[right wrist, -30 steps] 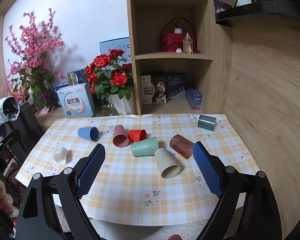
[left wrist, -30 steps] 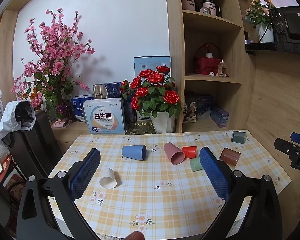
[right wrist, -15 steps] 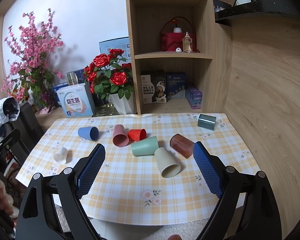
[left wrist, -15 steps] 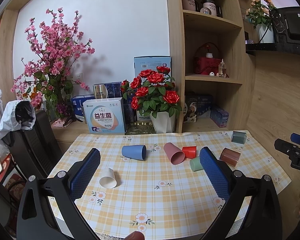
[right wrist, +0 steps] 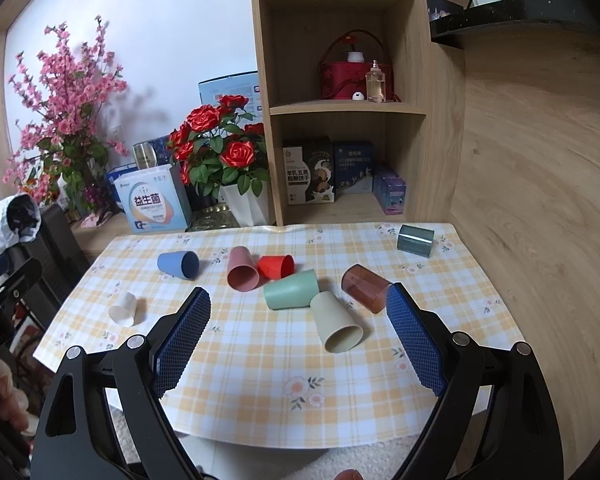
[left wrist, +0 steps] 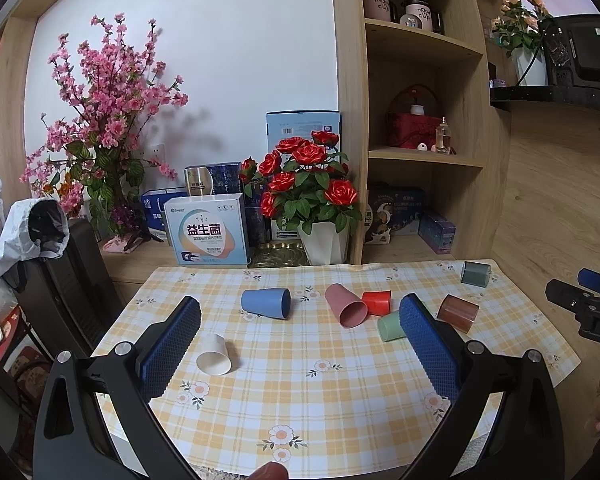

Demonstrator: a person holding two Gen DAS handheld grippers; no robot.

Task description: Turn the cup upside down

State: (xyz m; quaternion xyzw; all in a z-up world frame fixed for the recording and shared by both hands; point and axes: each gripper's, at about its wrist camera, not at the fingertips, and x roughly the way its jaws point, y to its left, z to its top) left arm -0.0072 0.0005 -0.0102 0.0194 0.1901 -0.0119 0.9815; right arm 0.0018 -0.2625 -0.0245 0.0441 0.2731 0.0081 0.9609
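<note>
The worktop [right wrist: 260, 360] carries a yellow checked cloth with flower prints. Its rear edge meets a wooden ledge and shelf unit [right wrist: 340, 112]; its right edge runs close to a wood-panel wall [right wrist: 540, 200]. The near half of the cloth is bare in both views, giving open room in front of the cups.

Cup count: eight, all lying on their sides.
- White cup [left wrist: 215, 356], alone near the left edge, mouth toward the camera.
- Blue cup [left wrist: 266, 302], left of centre, apart from the others.
- Pink cup [right wrist: 242, 269] and red cup [right wrist: 276, 266], touching.
- Green cup [right wrist: 291, 290], just in front of the red cup.
- Cream cup [right wrist: 337, 323], touching the green cup, mouth toward the near edge.
- Brown translucent cup [right wrist: 365, 287], just right of the cream cup.
- Grey-green cup [right wrist: 415, 241], alone near the far right corner.

Cup interiors that face the cameras show no contents.

Left gripper [left wrist: 300, 336]: fingers spread wide, holding nothing, above the near centre of the worktop. Its right finger hides the cream cup and part of the green cup in that view.

Right gripper [right wrist: 298, 332]: fingers spread wide, holding nothing, with the green and cream cups framed between them.

On the ledge: one white pot of red roses [right wrist: 220, 148], one pink blossom arrangement [left wrist: 104, 128], and several boxes [left wrist: 208, 236].
</note>
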